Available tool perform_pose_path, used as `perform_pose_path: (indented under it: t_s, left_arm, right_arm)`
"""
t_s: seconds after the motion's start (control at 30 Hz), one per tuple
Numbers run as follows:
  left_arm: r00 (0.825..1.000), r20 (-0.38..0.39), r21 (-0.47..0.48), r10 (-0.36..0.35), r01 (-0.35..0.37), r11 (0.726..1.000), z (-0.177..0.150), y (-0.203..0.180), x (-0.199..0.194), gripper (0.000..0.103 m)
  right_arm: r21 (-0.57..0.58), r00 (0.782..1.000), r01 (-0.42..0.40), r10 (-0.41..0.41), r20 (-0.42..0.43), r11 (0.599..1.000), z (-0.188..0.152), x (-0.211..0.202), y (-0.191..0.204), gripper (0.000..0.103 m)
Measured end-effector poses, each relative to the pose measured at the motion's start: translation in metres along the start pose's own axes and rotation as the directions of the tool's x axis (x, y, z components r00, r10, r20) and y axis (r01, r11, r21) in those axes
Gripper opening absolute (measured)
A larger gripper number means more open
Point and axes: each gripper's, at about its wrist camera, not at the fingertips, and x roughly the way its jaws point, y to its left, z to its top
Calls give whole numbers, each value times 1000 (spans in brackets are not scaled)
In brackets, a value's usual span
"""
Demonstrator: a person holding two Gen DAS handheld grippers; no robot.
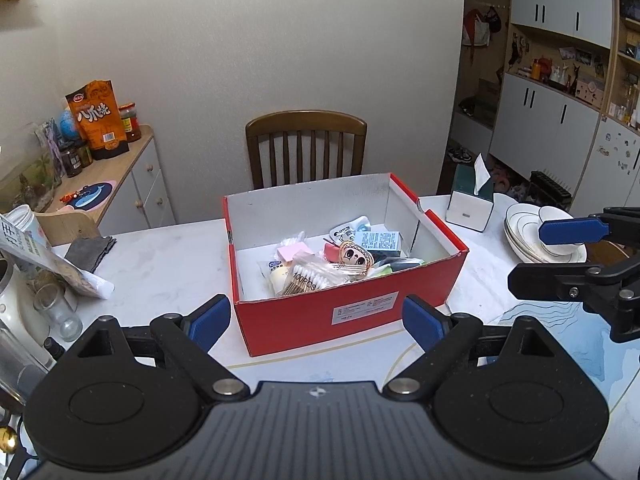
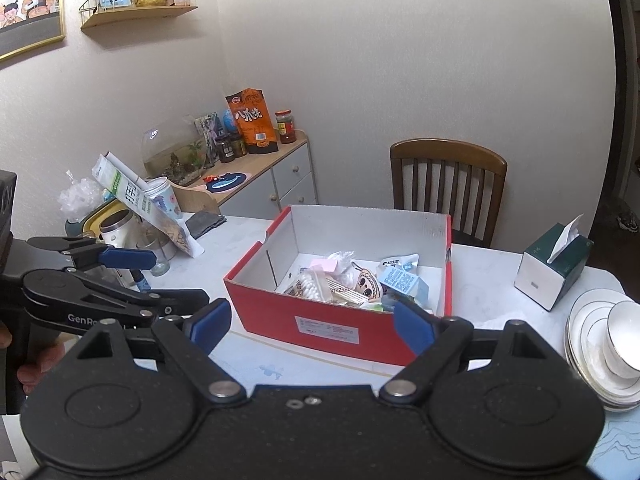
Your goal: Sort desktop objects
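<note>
Right now the white table (image 1: 168, 256) carries a red box (image 1: 352, 312) near its middle, open at the top, with a wooden chair (image 1: 306, 146) behind it. Inside the box lies a heap of small things: a bag of cotton swabs (image 1: 306, 280), a pink notepad (image 1: 294, 251), a light blue carton (image 1: 378, 241) and a little doll face (image 1: 356, 257). Right of the box stand a tissue box (image 1: 472, 200) and a stack of plates (image 1: 532, 240) with a bowl on top. Both claws hang in front of the box, apart from it. The left gripper (image 1: 316, 322) is spread wide with nothing between its pads, and so is the right gripper (image 2: 312, 322).
</note>
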Motion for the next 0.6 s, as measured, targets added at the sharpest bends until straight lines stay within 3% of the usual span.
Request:
perform_pose_path:
  t_s: [0.6]
  left_arm:
    - [1000, -12, 10, -18, 18, 1000, -3, -2, 3, 93]
  right_arm:
    - [34, 1000, 7, -7, -22, 999, -18, -9, -2, 88]
